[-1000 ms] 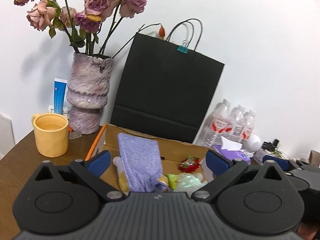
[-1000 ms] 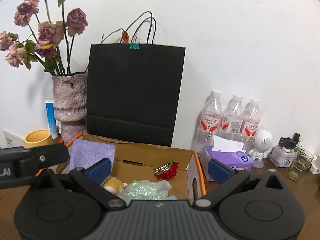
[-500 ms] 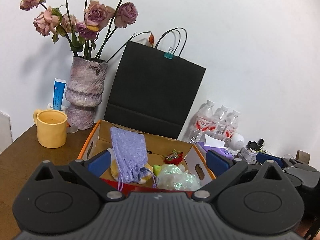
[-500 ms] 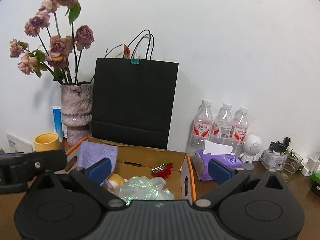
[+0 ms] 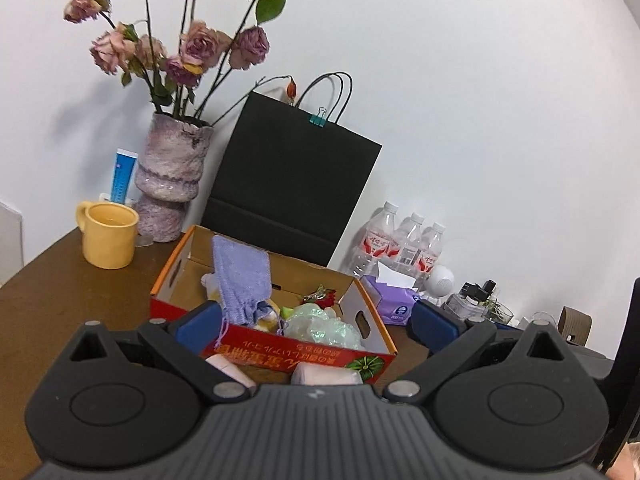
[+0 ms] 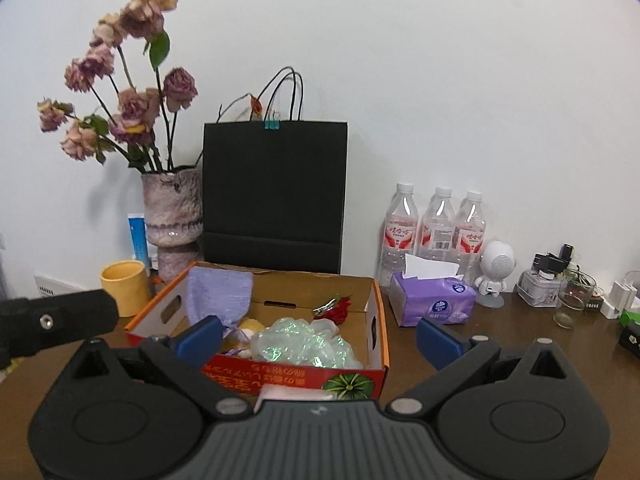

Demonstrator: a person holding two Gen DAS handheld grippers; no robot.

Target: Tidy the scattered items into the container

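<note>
Left wrist: left gripper (image 5: pixel 316 330) spread before box (image 5: pixel 372 320).

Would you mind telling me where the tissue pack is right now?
In the right wrist view the purple tissue pack sits on the table just right of the box, in front of the water bottles.

Ahead of our black, blue-tipped tool (image 6: pixel 318 334) we see a red-and-orange box (image 6: pixel 380 336) with a watermelon print, a lilac pouch (image 6: pixel 218 296), an iridescent green bag (image 6: pixel 304 344), and beyond them a yellow mug (image 5: pixel 109 235).
</note>
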